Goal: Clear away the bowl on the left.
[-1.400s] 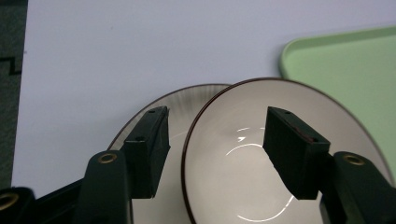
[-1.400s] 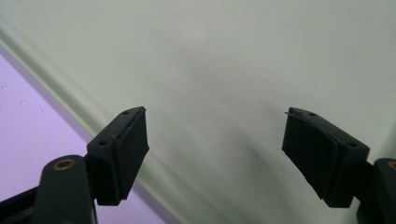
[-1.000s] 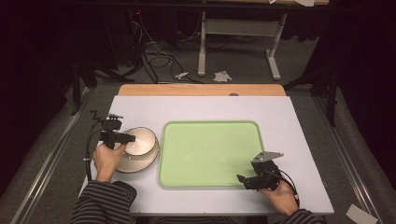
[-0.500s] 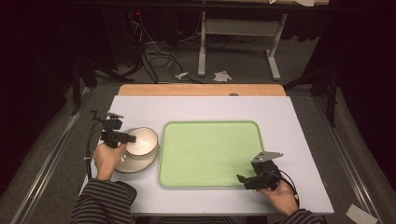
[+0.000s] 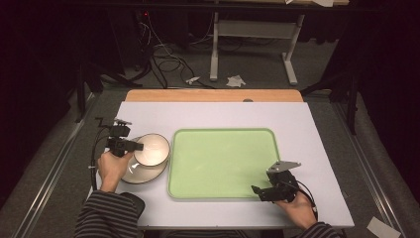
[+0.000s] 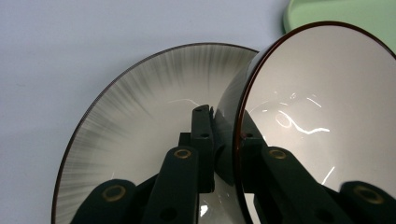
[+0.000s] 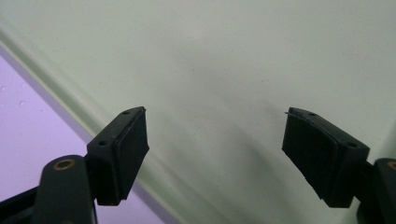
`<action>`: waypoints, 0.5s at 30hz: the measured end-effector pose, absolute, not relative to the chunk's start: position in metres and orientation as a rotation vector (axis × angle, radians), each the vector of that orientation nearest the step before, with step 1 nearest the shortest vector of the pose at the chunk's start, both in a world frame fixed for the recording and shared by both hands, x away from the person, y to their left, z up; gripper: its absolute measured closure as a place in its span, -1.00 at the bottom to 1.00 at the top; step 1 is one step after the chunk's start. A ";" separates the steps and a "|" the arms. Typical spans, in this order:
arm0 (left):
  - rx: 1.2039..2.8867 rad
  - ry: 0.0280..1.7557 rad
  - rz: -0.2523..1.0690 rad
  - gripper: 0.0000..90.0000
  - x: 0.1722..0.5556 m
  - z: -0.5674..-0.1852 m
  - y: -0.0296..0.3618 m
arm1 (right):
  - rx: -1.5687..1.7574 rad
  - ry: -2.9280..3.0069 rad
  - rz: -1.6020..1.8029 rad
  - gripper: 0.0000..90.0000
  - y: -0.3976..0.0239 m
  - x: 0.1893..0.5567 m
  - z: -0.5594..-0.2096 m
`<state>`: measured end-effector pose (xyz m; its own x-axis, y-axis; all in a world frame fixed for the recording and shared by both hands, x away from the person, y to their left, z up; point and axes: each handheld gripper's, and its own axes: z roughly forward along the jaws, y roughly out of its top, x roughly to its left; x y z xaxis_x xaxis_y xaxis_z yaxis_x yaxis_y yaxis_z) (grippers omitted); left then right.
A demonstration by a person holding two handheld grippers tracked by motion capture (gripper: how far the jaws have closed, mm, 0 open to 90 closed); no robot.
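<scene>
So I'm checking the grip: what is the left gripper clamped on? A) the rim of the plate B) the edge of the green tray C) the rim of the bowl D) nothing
C: the left gripper has one jaw inside and one outside the rim of the bowl, which sits tilted on the plate.

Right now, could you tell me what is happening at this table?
A person works with two handheld grippers. The left gripper has just closed on the rim of a glossy dark-rimmed bowl, which sits tilted on a streaked grey plate. The right gripper is open over the near right corner of the pale green tray.
</scene>
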<state>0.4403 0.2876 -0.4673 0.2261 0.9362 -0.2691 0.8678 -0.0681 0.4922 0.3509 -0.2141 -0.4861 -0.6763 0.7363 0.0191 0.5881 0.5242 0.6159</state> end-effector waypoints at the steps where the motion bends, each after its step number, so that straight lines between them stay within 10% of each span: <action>1: 1.933 1.647 0.150 0.84 0.440 -0.466 0.288 | 1.120 2.522 0.880 -0.47 -0.214 0.351 -0.486; 15: 1.846 1.501 0.164 0.83 0.428 -0.442 0.285 | 1.111 2.517 0.869 -0.47 -0.214 0.348 -0.485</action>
<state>0.4278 0.2846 -0.4416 0.3075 0.8886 -0.3404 0.7944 -0.0428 0.6059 0.3485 -0.2141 -0.4851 -0.6757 0.7372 0.0064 0.5841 0.5300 0.6147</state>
